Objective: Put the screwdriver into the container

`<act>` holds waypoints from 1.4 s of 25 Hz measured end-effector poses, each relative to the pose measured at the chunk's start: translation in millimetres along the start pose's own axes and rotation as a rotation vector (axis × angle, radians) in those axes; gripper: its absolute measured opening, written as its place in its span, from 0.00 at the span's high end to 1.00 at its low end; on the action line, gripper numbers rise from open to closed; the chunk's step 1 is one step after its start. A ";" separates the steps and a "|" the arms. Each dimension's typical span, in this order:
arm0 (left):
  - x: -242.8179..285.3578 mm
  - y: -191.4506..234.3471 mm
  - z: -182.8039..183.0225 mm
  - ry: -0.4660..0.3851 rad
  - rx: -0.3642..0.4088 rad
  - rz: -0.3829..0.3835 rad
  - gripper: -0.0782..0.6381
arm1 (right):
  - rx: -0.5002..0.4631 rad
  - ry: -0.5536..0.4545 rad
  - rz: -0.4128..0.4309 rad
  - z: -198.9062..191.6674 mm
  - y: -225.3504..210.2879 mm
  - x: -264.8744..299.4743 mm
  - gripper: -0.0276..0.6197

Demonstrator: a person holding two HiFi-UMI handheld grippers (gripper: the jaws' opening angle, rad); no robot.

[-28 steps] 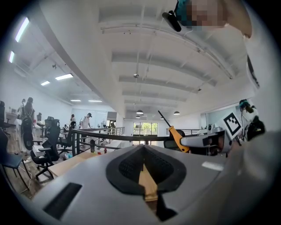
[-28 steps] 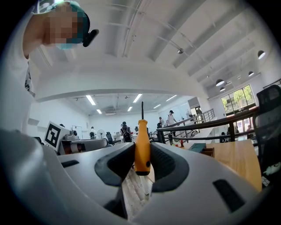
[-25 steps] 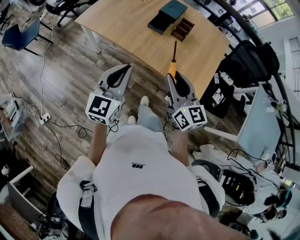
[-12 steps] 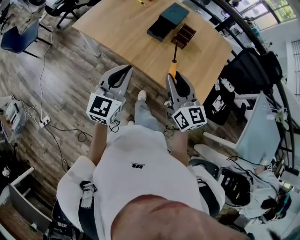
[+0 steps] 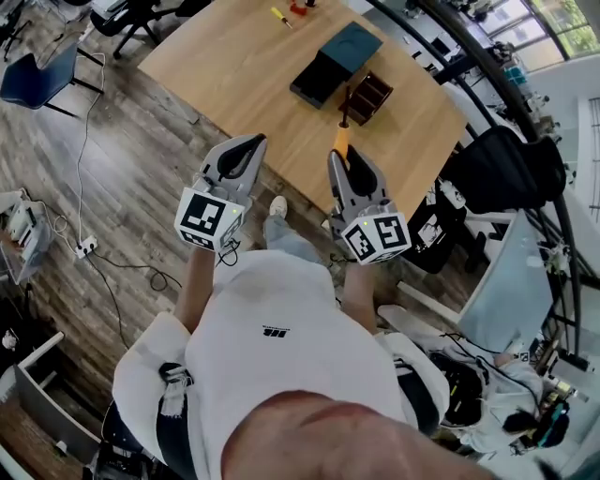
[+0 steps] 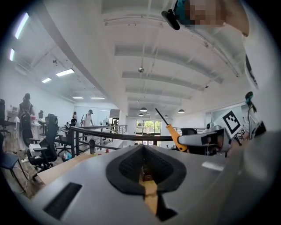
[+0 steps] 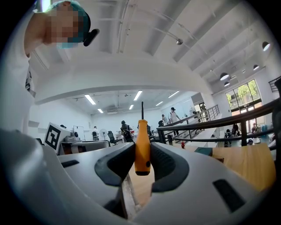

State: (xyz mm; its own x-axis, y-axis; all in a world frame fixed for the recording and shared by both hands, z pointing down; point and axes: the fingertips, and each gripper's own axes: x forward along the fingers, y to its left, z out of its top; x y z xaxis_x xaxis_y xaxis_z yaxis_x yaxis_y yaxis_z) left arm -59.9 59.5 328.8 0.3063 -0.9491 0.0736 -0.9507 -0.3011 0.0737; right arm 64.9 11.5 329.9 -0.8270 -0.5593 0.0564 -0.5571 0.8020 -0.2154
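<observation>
My right gripper (image 5: 345, 157) is shut on the orange handle of the screwdriver (image 5: 343, 139), whose dark shaft points up and forward toward the table. In the right gripper view the handle (image 7: 142, 147) stands upright between the two dark pads (image 7: 117, 163). My left gripper (image 5: 242, 150) is held level beside it, shut with nothing in it; from its view the tips (image 6: 143, 147) meet. A brown compartmented container (image 5: 367, 97) stands on the wooden table (image 5: 244, 66), just beyond the screwdriver's tip, next to a dark teal box (image 5: 335, 61).
A small yellow-handled tool (image 5: 280, 17) lies at the table's far edge. A black chair with a bag (image 5: 506, 150) stands to the right of the table. Cables and a power strip (image 5: 86, 246) lie on the wood floor at left. The person's feet (image 5: 278, 206) are near the table's front edge.
The table and container have slid closer and lower in the head view as the person steps toward them. Both grippers keep the same pose, with the screwdriver still held.
</observation>
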 end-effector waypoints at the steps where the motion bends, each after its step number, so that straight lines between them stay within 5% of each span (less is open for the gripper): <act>1: 9.0 3.4 0.5 0.003 -0.001 0.002 0.88 | 0.003 0.001 0.004 0.9 -7.2 6.6 0.80; 22: 142.9 54.2 -16.3 0.079 -0.003 0.025 0.88 | 0.106 0.058 0.052 -8.8 -111.6 101.9 0.80; 35: 185.7 76.2 -39.4 0.089 -0.003 -0.015 0.88 | 0.169 0.125 -0.012 -49.0 -143.5 131.5 0.80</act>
State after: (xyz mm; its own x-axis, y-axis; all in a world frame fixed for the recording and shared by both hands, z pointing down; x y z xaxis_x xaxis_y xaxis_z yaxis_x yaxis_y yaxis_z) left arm -73.6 -136.0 387.4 0.3239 -0.9323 0.1607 -0.9458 -0.3150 0.0786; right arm 32.4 -167.0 416.0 -0.8290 -0.5300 0.1782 -0.5553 0.7431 -0.3735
